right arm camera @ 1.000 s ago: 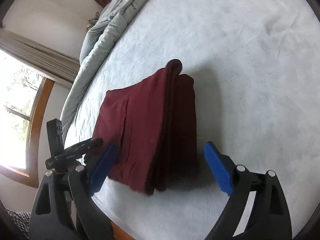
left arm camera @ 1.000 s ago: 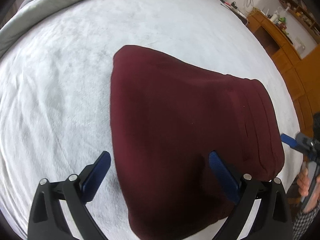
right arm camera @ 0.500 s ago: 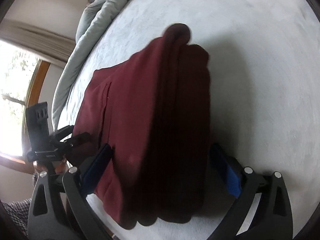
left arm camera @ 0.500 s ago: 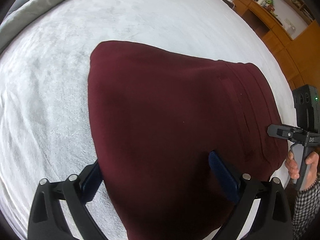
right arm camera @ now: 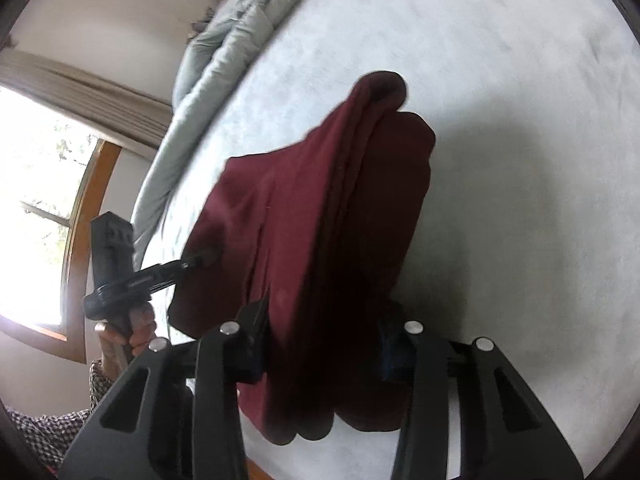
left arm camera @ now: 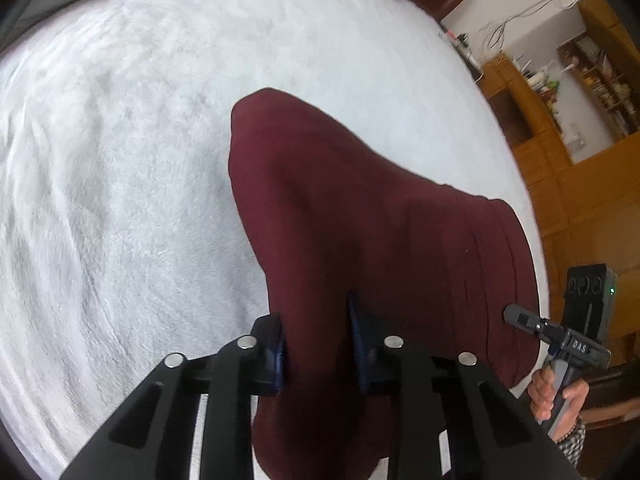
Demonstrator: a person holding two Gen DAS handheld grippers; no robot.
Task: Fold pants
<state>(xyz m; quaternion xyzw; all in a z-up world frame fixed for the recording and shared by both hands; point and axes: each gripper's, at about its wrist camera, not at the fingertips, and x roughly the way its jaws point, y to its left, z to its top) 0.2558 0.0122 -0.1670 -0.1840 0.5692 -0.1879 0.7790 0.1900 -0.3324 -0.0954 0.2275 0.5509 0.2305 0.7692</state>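
Note:
The folded maroon pants are held up off the white bed cover. My left gripper is shut on one near edge of the stack, blue pads pinching the cloth. My right gripper is shut on the thick layered edge of the pants. In the left wrist view the right gripper shows at the pants' right edge. In the right wrist view the left gripper touches the pants' left side. The far corner hangs toward the bed.
A grey duvet is bunched along the far side of the bed. A window with a wooden frame is to the left. Wooden cabinets stand beyond the bed's right edge.
Both grippers moved in over the folded pants and closed from wide open onto its near edges. The stack has been lifted off the bed cover.

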